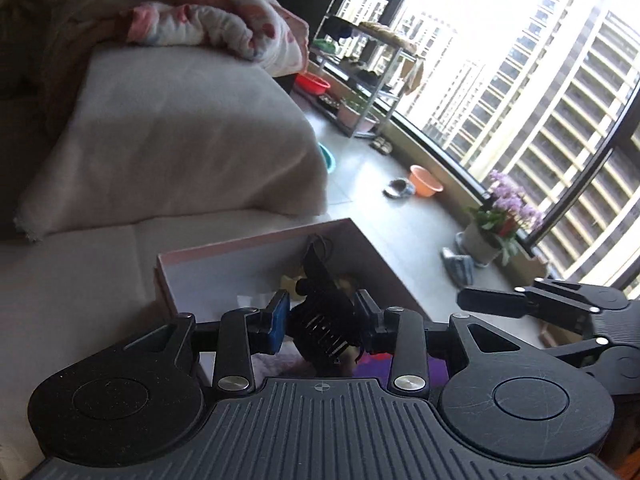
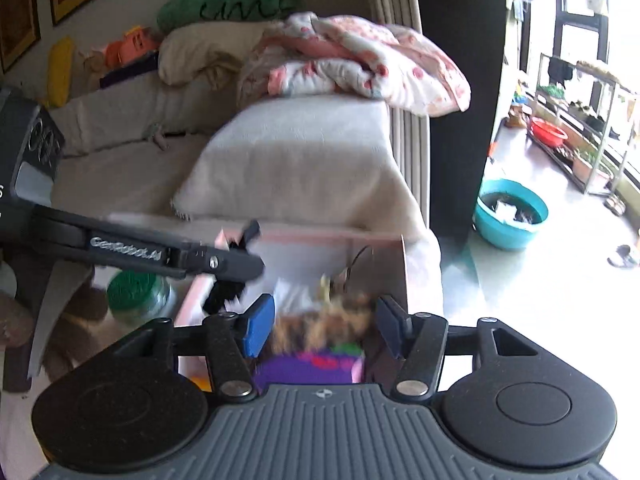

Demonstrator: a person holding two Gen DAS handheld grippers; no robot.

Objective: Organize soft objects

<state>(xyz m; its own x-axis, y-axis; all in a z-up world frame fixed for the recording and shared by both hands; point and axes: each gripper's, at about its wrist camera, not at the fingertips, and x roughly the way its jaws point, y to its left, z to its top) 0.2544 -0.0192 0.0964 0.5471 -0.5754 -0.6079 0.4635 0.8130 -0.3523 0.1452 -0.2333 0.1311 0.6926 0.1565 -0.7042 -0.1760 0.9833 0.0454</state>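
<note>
**SOFT-ITEM SORT: PARTWAY, BOX FILLING**

**Left wrist view**
- Pink box point(image 1: 256, 242) on sofa seat, open-topped, just ahead of the left gripper point(image 1: 322, 316). Already inside: yellowish item point(image 1: 290, 280) at the back, purple item point(image 1: 412, 364) at the near end.
- Left gripper clenched on black item point(image 1: 320, 280). Item is ribbed, stands up between the pads and hangs over the box interior, not yet set down.
- Beige cushion point(image 1: 180, 140) behind the box, floral quilt point(image 1: 224, 28) bunched on top of it. Both outside the box, untouched.
- Progress est.: a few pcs stowed, one in hand, more loose on the sofa.

**Right wrist view**
- Right gripper point(image 2: 324, 326) released, pads apart. Striped plush point(image 2: 320, 324) blurred, seen in the gap between the pads and inside the box point(image 2: 320, 236). No pad seen pressing on it. Cannot tell whether it rests on the contents or is mid-drop.
- Purple item point(image 2: 308, 368) just below the plush, at the near end of the box.
- Left gripper point(image 2: 256, 250) comes in from the left over the box's left rim, with the black item point(image 2: 224, 294) hanging from its tips, beside and above the plush.
- Green plush point(image 2: 232, 4), orange toy point(image 2: 132, 46) and yellow toy point(image 2: 60, 72) along the sofa back, well apart from both grippers.
- Left to do, prob.: drop the black item in, then fetch the sofa-back toys. Quilt and cushion likely too bulky for the box.
</note>
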